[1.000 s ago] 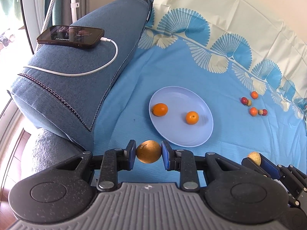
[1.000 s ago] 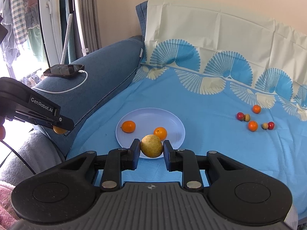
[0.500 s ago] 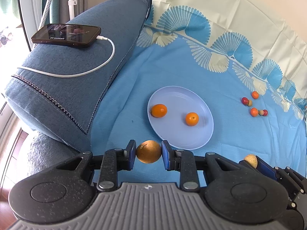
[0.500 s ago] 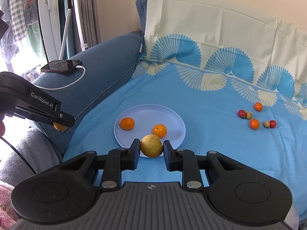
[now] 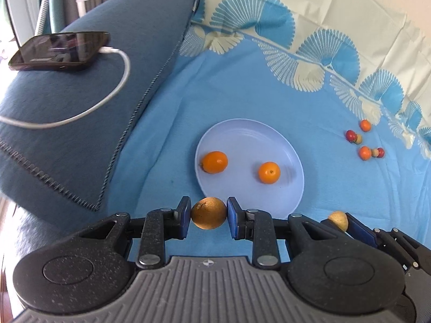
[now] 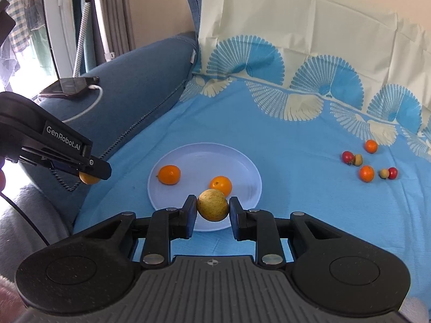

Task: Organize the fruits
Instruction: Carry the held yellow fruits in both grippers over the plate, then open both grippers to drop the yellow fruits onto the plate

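Between the left gripper's (image 5: 208,213) blue pads sits a round, dull-skinned orange (image 5: 208,213), clamped at the plate's near rim. Alongside, the right gripper (image 6: 212,208) pinches a yellowish, speckled fruit (image 6: 212,208), perhaps a lemon, over that rim. Two glossy tangerines (image 6: 169,174) lie apart on the smooth pale-blue plate (image 6: 204,153). Small red, orange and tan fruits (image 6: 367,173) cluster toward the cloth's (image 6: 282,145) right edge. On the armrest (image 5: 80,94) lies a phone (image 5: 60,51).

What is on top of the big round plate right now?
Two oranges sit on the plate, apart from each other. In the right wrist view, the yellow fruit held in the right gripper hides part of the plate's near edge.
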The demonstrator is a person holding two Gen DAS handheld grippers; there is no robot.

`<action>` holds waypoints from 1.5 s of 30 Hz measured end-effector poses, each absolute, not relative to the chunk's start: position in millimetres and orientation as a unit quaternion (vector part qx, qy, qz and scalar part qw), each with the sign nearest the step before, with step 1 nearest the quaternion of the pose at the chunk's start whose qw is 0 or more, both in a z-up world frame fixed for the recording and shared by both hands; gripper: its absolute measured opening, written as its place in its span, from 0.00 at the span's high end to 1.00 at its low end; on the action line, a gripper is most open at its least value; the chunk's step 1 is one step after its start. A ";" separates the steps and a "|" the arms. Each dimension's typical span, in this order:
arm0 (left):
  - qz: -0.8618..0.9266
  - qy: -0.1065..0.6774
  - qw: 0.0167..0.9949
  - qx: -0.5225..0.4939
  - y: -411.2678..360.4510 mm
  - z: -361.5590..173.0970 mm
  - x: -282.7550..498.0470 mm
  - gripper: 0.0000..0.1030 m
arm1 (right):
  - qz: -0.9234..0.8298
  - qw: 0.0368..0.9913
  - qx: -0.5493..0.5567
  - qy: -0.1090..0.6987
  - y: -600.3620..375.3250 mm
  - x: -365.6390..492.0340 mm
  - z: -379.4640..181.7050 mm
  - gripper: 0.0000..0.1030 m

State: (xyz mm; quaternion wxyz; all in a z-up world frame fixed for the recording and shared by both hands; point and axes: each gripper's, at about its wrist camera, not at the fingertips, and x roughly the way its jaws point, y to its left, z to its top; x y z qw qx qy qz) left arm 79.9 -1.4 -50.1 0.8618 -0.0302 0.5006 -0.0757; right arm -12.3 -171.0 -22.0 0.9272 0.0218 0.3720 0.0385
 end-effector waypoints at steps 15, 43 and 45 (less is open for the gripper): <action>-0.068 0.538 0.840 0.009 -50.9 -122.5 160.5 0.69 | 0.040 0.901 0.028 0.430 -178.5 63.6 -84.4 0.74; -0.042 0.500 0.865 0.009 0.7 -59.0 40.2 0.00 | 0.014 0.928 0.018 0.371 -165.9 -35.4 -18.4 0.04; -0.041 0.487 0.873 0.015 1.6 -51.5 28.0 0.00 | 0.012 0.937 0.012 0.349 -164.5 -45.0 -7.6 0.03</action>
